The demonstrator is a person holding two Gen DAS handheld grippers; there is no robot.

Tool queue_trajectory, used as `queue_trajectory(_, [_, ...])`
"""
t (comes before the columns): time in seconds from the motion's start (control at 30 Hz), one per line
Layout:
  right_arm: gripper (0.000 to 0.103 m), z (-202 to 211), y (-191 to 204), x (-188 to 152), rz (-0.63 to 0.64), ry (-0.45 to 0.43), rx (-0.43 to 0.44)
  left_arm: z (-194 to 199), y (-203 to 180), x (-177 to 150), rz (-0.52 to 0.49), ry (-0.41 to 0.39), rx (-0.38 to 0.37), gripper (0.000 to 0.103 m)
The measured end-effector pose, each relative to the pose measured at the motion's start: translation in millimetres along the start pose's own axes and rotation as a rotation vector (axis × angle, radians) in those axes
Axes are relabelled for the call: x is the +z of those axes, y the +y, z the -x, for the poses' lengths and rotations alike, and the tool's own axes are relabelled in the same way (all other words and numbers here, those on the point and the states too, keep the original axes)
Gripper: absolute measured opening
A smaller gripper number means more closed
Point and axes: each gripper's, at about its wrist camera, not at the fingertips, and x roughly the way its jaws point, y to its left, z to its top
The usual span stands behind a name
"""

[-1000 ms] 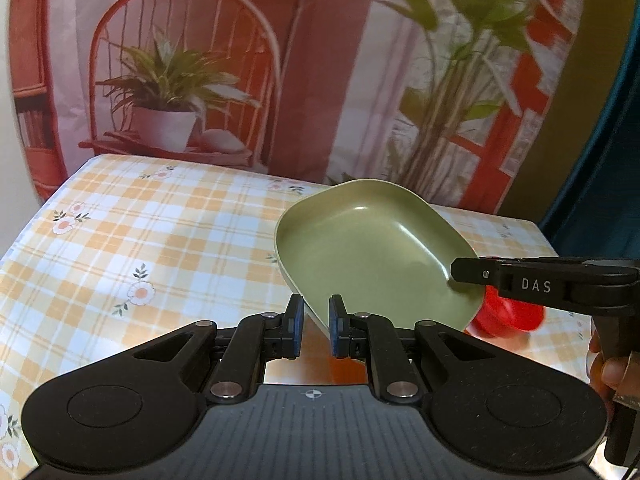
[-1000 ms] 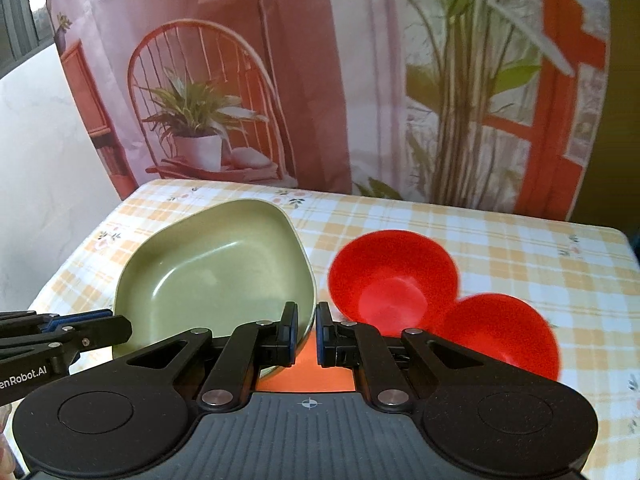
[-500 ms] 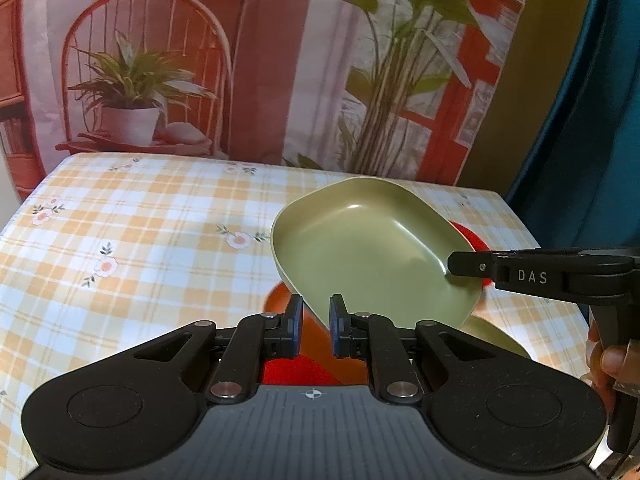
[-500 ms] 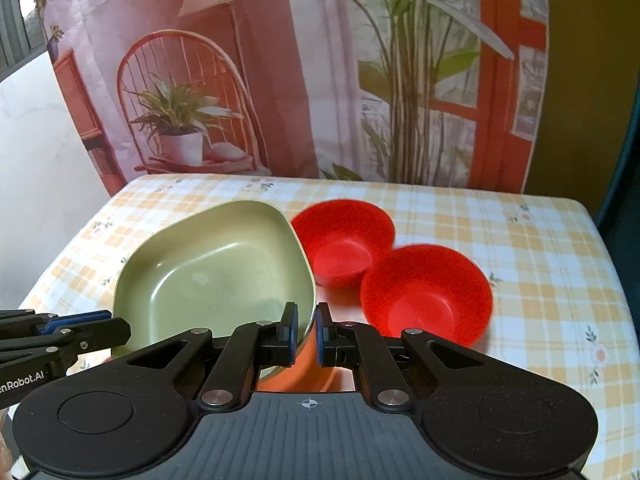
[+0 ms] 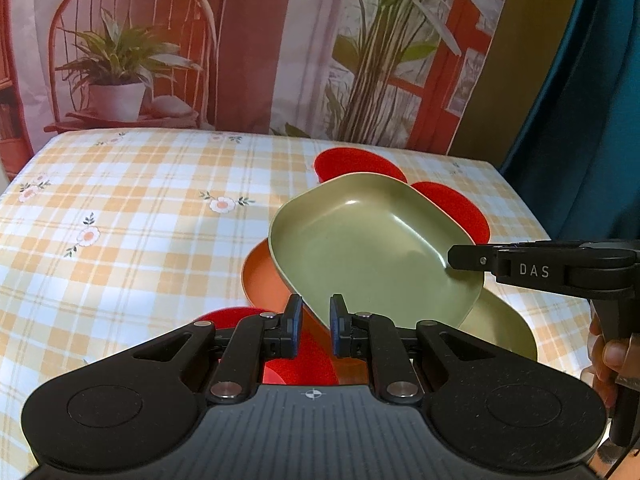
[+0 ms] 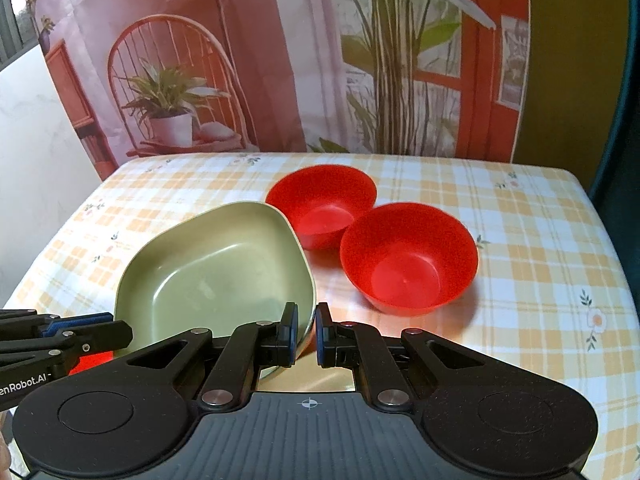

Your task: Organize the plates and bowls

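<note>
Both grippers hold one olive-green dish (image 5: 372, 248), tilted above the table; it also shows in the right wrist view (image 6: 216, 276). My left gripper (image 5: 316, 330) is shut on its near rim. My right gripper (image 6: 306, 334) is shut on its opposite rim and shows from the side in the left wrist view (image 5: 454, 258). Below the dish lie an orange plate (image 5: 260, 276), a second green dish (image 5: 500, 324) and a red bowl (image 5: 296, 364). Two more red bowls (image 6: 322, 204) (image 6: 408, 254) stand side by side behind.
The table (image 5: 120, 216) has a yellow checked cloth with flowers. A printed backdrop with a chair and plants (image 6: 280, 60) hangs right behind the far edge. The table's right edge (image 6: 612, 248) drops beside a dark curtain.
Both grippers have drawn back and risen with the green dish. The two red bowls, the orange plate and the second green dish have come into view beneath and behind it.
</note>
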Motion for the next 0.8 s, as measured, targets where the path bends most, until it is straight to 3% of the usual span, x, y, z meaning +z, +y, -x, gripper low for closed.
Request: queue_trajectory(0.8, [0.008,-9.5,-6.5,-3.4,-0.013,0.020,-0.006,-12.1,2.4,-0.3,-0.001,0.041,-0.030,0.016])
